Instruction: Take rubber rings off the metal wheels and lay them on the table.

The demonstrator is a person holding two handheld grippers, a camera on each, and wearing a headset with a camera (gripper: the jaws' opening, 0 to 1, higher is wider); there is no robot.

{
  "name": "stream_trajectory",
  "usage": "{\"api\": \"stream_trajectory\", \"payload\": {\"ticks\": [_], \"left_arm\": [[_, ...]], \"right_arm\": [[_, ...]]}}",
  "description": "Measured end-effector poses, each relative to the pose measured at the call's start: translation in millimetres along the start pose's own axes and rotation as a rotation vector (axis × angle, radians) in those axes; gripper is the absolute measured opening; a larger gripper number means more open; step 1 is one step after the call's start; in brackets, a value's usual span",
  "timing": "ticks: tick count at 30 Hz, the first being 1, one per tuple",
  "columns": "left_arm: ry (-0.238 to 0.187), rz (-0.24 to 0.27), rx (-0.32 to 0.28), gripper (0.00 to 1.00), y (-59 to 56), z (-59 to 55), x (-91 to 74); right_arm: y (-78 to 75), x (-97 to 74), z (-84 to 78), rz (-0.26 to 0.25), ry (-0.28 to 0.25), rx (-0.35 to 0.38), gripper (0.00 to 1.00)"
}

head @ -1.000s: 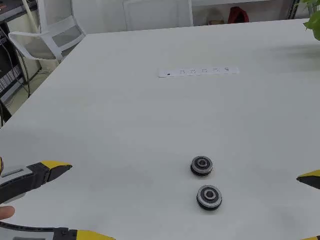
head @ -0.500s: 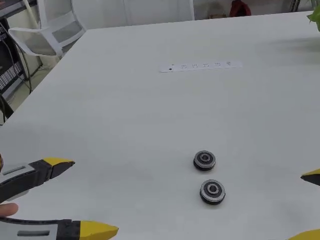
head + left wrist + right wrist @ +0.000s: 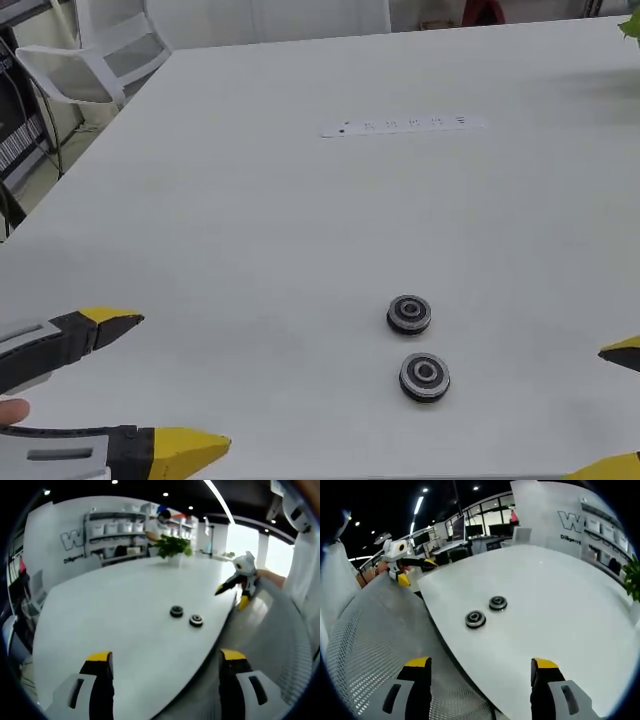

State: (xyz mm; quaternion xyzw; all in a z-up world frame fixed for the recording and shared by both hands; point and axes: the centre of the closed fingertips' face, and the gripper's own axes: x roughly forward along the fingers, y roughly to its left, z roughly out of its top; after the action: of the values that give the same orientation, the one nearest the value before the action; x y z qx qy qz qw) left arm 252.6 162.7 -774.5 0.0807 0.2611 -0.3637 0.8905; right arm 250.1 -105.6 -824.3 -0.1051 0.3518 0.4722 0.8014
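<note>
Yellow-tipped jaws of the left gripper (image 3: 170,382) stand wide apart and hold nothing, at the lower left of the head view. Its lower jaw reaches slightly further into frame than a second ago. The right gripper (image 3: 612,410) shows two yellow tips at the lower right edge, likewise parted and empty, as its own view confirms.

The near wheel (image 3: 424,377) and the far wheel (image 3: 409,313), both metal, lie flat on the white table (image 3: 300,220) at lower centre-right, close together but not touching. Measured against the power strip (image 3: 405,125), neither has moved; the upward shift of the scene is camera motion. Each wheel carries a dark outer band, judged to be its rubber ring (image 3: 424,397), still fitted.

Both grippers remain well apart from the wheels. Assessment: no ring removed, and the approach has barely begun.
</note>
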Motion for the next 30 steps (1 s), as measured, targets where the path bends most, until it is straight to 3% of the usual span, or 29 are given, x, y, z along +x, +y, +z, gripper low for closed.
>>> {"api": "stream_trajectory", "payload": {"ticks": [22, 30], "left_arm": [[-0.028, -0.012, 0.005, 0.86, -5.3, 7.9, 0.6], [-0.049, -0.029, 0.012, 0.85, -10.5, 21.6, 0.4]], "right_arm": [[-1.5, -0.6, -0.9, -0.001, -0.01, 0.011, 0.75], [-3.4, 0.0, -3.8, 0.002, -0.008, 0.017, 0.74]]}}
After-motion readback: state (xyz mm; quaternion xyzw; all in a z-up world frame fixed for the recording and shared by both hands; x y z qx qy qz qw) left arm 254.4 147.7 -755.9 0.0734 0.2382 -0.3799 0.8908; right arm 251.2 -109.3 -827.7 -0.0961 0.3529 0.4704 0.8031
